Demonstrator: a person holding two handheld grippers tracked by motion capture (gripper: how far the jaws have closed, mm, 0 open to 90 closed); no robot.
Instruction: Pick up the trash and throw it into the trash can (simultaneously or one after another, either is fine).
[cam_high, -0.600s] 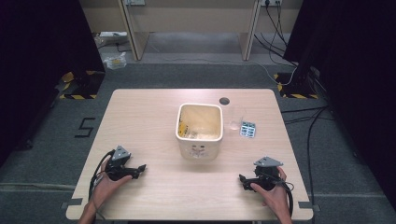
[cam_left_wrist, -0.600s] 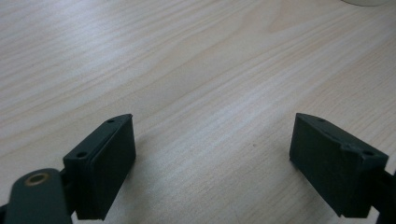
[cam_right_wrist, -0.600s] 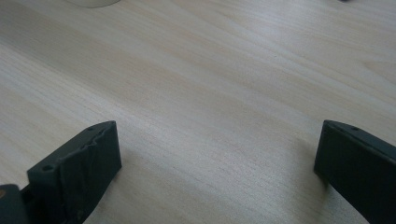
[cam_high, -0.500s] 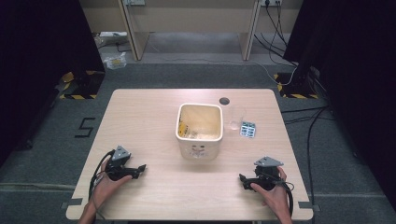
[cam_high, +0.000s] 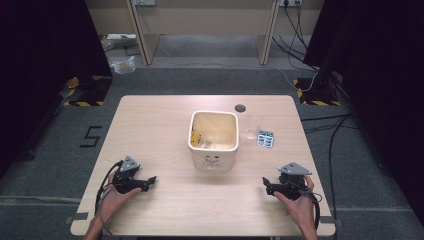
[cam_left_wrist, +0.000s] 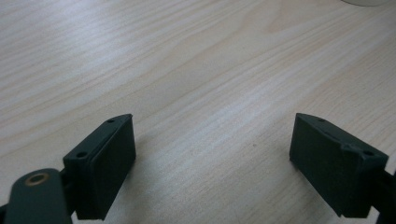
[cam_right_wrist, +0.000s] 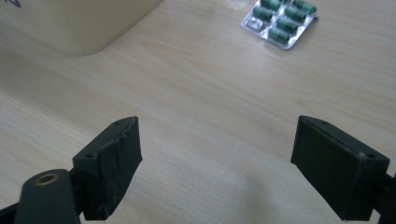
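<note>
High view, nearest first: the left claw (cam_high: 150, 181) rests low on the tabletop (cam_high: 160, 130) close to its near edge, jaws spread wide and holding nothing. The right claw (cam_high: 266, 186) sits at the opposite near corner, likewise wide and empty, just inside the right edge. Bare wood lies between the two, an open strip running the whole width of the near side. Farther in, at the middle, stands a cream square bin (cam_high: 214, 159) with rounded corners; inside it lie a few small pieces, one yellow, too small to identify. Just right of the bin stands a clear plastic cup (cam_high: 252, 126), and touching or just beside that lies a blister pack of green capsules (cam_high: 265, 138). Beyond the cup a small dark round hole (cam_high: 240, 107) sits near the far edge.

Right gripper view shows the blister pack (cam_right_wrist: 280, 19) ahead, well apart from the jaws.
</note>
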